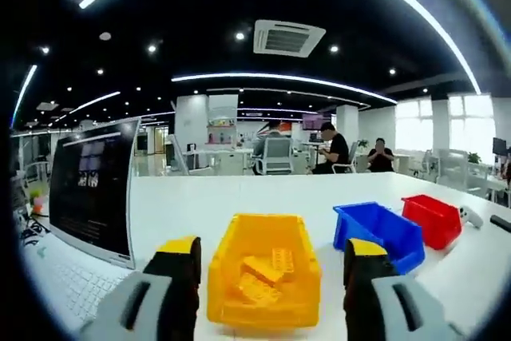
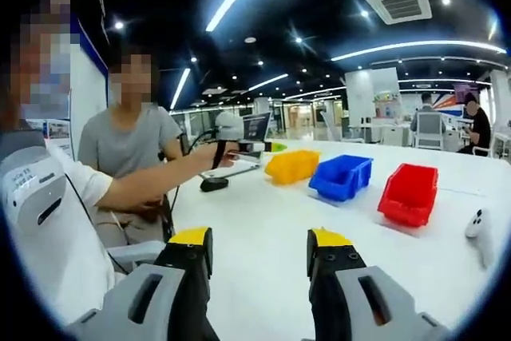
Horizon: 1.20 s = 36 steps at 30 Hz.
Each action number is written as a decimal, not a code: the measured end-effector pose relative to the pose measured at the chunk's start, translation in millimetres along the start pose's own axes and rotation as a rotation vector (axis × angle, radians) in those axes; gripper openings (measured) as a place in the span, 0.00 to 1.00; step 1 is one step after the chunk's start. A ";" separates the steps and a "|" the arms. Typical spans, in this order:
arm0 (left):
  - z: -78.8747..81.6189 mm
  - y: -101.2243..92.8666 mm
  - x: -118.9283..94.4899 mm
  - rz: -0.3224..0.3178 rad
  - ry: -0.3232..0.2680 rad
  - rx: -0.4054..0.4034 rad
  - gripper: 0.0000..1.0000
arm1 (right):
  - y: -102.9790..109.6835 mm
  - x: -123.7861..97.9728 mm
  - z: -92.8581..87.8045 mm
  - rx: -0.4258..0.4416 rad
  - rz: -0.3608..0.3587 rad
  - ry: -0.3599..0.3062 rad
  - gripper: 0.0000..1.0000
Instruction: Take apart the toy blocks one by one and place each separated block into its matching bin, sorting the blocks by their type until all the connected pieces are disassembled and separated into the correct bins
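My left gripper is open, its two yellow-tipped jaws standing either side of a yellow bin just ahead on the white table. Several yellow toy blocks lie inside that bin. To its right sit a blue bin and a red bin. My right gripper is open with nothing between its jaws, above bare table. Further off in the right gripper view stand the yellow bin, the blue bin and the red bin in a row.
A laptop stands open left of the yellow bin. A person's outstretched arm reaches over the table at left, with another person behind. A white controller lies at the right. Office desks and seated people fill the background.
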State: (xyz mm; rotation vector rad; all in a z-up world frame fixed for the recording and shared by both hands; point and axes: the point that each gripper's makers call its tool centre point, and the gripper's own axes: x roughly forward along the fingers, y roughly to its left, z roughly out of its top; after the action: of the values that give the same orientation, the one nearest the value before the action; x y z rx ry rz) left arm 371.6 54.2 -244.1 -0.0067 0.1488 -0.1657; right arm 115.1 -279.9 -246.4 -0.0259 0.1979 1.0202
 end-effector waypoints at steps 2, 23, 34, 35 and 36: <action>3.3 -11.7 -11.5 -0.045 -0.018 -0.010 0.72 | -0.2 -1.2 1.0 0.000 -0.006 -0.002 0.48; -4.7 -172.4 -167.8 -0.569 -0.022 0.012 0.69 | -28.6 -15.8 22.3 -0.037 -0.191 -0.058 0.50; -8.1 -198.0 -191.5 -0.606 -0.028 0.035 0.64 | -20.8 -4.6 28.4 -0.045 -0.163 -0.071 0.50; -7.7 -196.7 -191.4 -0.604 -0.029 0.030 0.64 | -20.8 -4.5 29.5 -0.047 -0.163 -0.075 0.50; -7.4 -196.4 -191.5 -0.604 -0.030 0.027 0.64 | -21.2 -4.4 30.3 -0.048 -0.163 -0.077 0.50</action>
State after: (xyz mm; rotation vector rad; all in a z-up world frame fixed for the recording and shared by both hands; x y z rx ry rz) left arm 151.6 -107.9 -219.6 -0.0277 0.1106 -0.7701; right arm 135.4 -291.3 -217.4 -0.0457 0.0995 0.8618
